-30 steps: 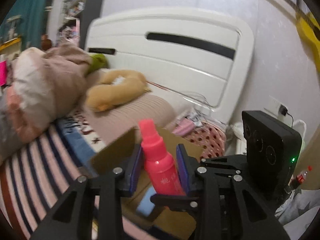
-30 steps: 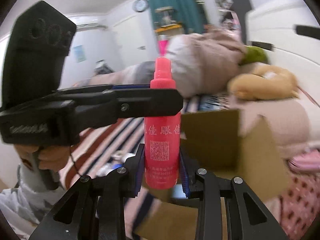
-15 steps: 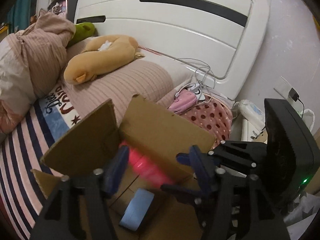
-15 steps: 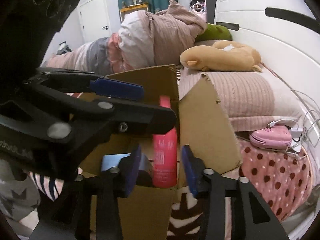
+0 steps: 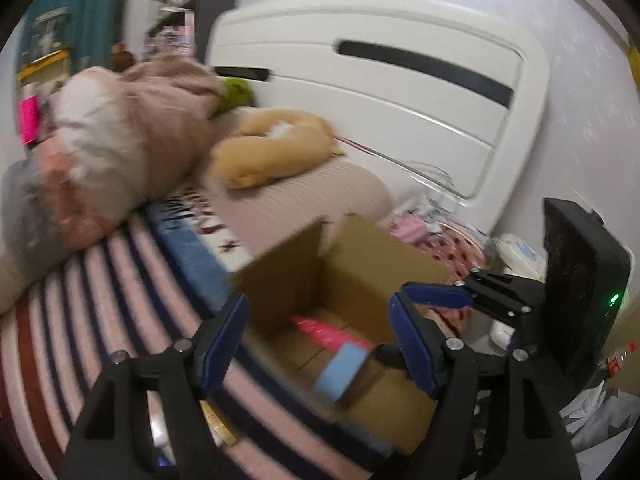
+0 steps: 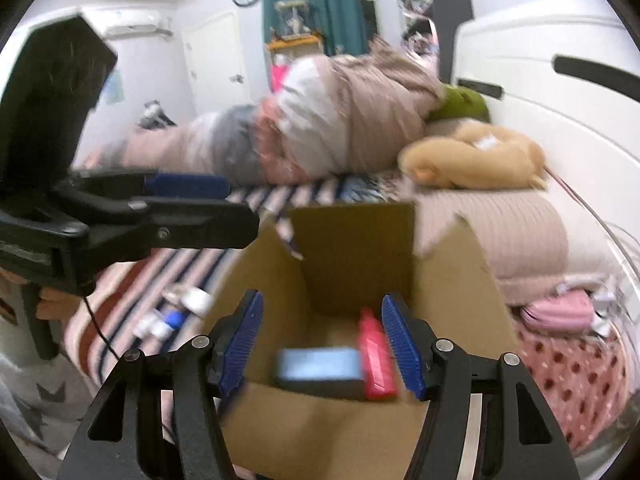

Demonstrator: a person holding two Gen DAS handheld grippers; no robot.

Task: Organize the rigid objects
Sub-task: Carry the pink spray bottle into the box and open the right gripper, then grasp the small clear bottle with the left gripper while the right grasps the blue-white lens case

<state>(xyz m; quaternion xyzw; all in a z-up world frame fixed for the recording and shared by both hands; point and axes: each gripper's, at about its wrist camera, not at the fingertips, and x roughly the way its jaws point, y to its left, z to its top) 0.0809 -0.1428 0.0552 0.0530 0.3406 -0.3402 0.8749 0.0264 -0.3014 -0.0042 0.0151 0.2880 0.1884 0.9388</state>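
An open cardboard box [image 6: 460,264] stands on the bed; it also shows in the left wrist view [image 5: 384,256]. A pink spray bottle [image 6: 376,356] lies inside it beside a light blue box [image 6: 320,364]. Both show in the left wrist view, the bottle [image 5: 324,330] and the blue box [image 5: 340,366]. My right gripper [image 6: 322,344] is open and empty above the box. My left gripper [image 5: 316,344] is open and empty over the box's near edge. The left gripper also shows at the left of the right wrist view [image 6: 188,196].
Small white and blue bottles [image 6: 172,312] lie on the striped bedspread [image 5: 80,312] left of the box. A tan plush toy [image 5: 272,148], bundled blankets [image 5: 120,148], a pillow [image 6: 500,236] and a pink pouch [image 6: 560,312] lie near the white headboard [image 5: 400,96].
Both grippers held the pink bottle a second ago, lowered it into the box and opened. The bottle now lies in the box, and both grippers have pulled back and up.
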